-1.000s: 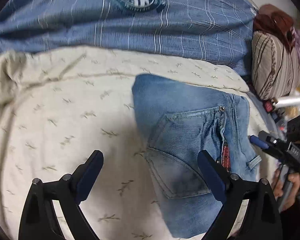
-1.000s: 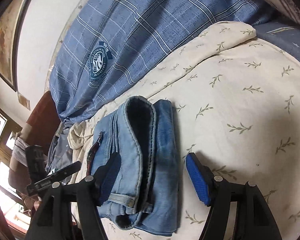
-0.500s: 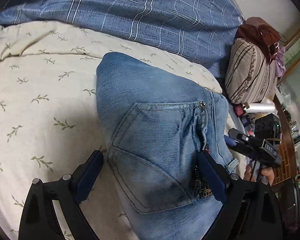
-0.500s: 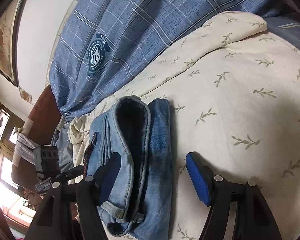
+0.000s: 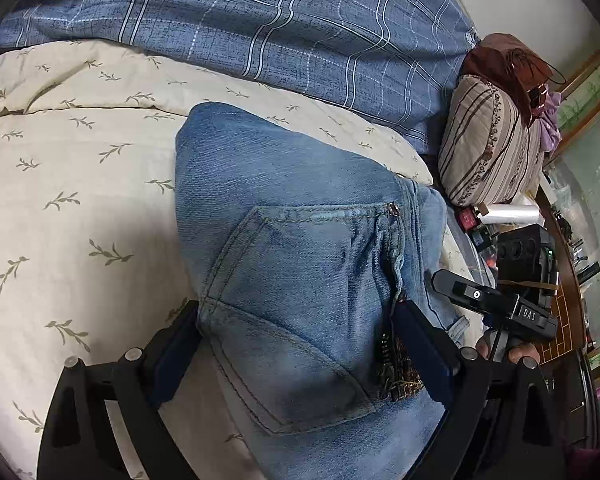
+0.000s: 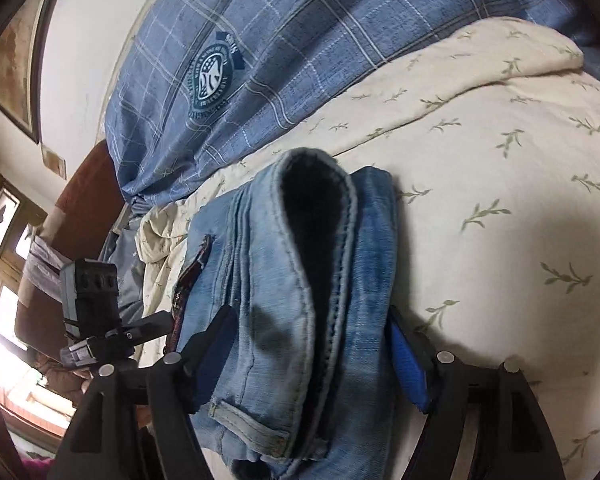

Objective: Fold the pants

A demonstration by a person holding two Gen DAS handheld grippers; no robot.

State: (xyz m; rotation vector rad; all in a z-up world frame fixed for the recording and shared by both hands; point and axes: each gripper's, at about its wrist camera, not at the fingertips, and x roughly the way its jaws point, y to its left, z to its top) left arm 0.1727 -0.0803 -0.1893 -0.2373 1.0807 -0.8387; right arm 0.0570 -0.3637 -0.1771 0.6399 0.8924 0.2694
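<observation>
Left wrist view: left tongs [image 5: 298, 348] spread wide, straddling the folded pants [image 5: 300, 264] at the back-pocket end; pads beside the denim, pressing not evident, nothing gripped. Right wrist view: right tongs [image 6: 312, 360] likewise wide, jaws have just been opening, waistband end of the pants [image 6: 300, 300] between them, not clamped. Bundle lies on the cream leaf-print bedspread [image 5: 80, 200], beyond it a blue plaid quilt [image 5: 300, 40]; striped cushion [image 5: 488, 148] off to the right tongs' side. Judgement: fold looks near done; to finish well, press both ends evenly, square the edges, avoid dragging layers apart.
</observation>
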